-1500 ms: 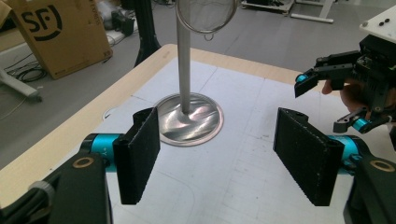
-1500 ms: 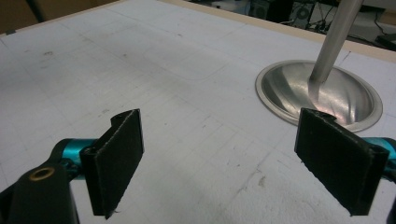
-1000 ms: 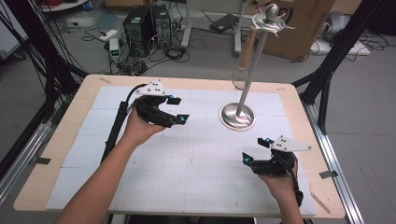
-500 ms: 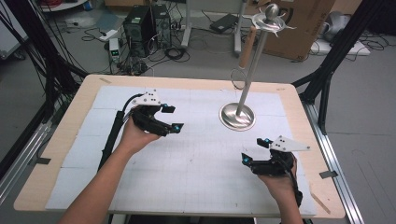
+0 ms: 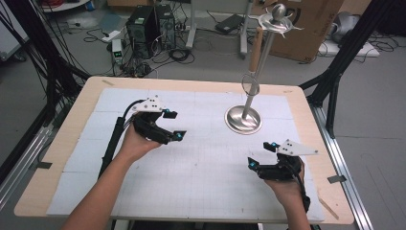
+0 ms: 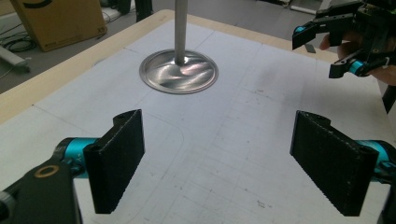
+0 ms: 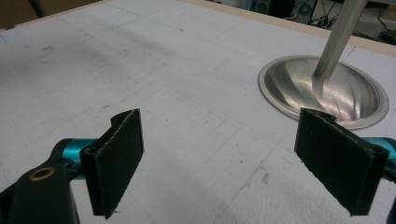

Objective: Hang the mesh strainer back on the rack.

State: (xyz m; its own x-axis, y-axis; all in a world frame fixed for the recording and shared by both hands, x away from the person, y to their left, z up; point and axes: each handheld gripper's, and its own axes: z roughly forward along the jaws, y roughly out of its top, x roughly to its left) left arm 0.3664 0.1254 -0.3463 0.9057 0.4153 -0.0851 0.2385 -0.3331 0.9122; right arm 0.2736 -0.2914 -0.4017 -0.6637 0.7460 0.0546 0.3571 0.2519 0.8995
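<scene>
Your left gripper (image 5: 174, 125) has just been opening; its jaws stand wide with nothing between them, and your right gripper (image 5: 261, 154) is spread and empty too. The metal stand (image 5: 244, 120) rises from its round base between and beyond them, near the table's (image 5: 57, 158) far right. It's tall and top-heavy: knock the pole and it could tip. No readable writing anywhere

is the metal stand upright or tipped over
Upright. The metal stand has its round base flat on the table, with the pole rising straight up from the middle to the knob at the top.
</scene>
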